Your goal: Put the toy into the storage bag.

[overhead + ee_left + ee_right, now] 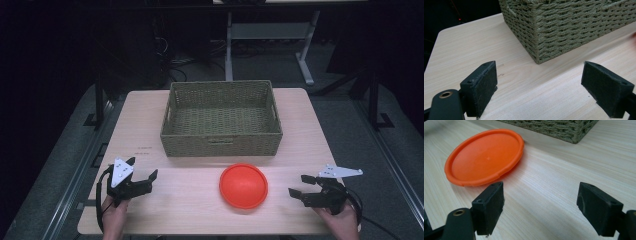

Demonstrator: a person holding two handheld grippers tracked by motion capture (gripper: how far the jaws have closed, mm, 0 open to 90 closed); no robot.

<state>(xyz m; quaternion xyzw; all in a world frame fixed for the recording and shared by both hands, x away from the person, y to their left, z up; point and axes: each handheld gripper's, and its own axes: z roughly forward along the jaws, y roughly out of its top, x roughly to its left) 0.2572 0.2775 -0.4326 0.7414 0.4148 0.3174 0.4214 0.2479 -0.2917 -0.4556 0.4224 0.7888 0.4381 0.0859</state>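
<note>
Table: pale wood; dark room, grey floor around.
Basket: woven, rear-centre, nothing inside.
L gripper: left-front of basket, jaws apart, holding nothing.
Plate: orange, just front of basket.
R gripper: right-front of basket, jaws apart, holding nothing.

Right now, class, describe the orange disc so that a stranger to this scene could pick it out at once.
Find the woven basket on the wooden table. The orange disc lies flat just in front of it, between the two open grippers. It is the table's one bright, round, smooth thing.
</note>
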